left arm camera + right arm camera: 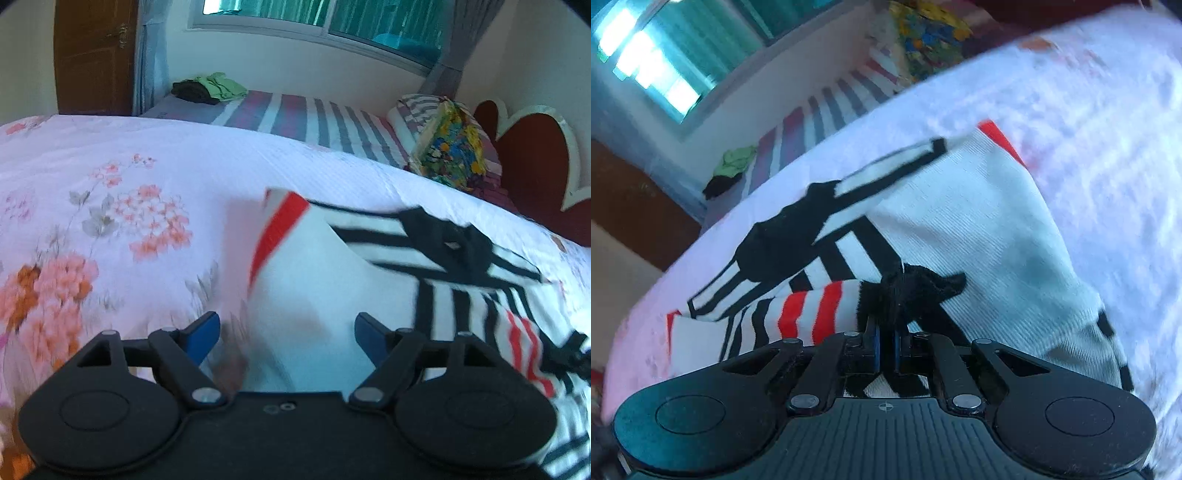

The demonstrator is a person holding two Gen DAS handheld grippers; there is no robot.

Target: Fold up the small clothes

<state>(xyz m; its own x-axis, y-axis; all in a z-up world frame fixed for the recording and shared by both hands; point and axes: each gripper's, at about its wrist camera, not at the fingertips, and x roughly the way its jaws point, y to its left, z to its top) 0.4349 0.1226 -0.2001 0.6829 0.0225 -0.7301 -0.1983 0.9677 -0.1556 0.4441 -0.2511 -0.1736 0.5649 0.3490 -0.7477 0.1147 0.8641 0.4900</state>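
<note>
One small white knit garment (979, 221) with black and red stripes looks soft and light, so its black trim (905, 291), now clamped by the right gripper (886, 332), seems a good hold, while the left gripper (286, 332) gapes empty over it.

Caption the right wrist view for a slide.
Right gripper pinches the striped garment's black cuff on the floral bedspread.
</note>
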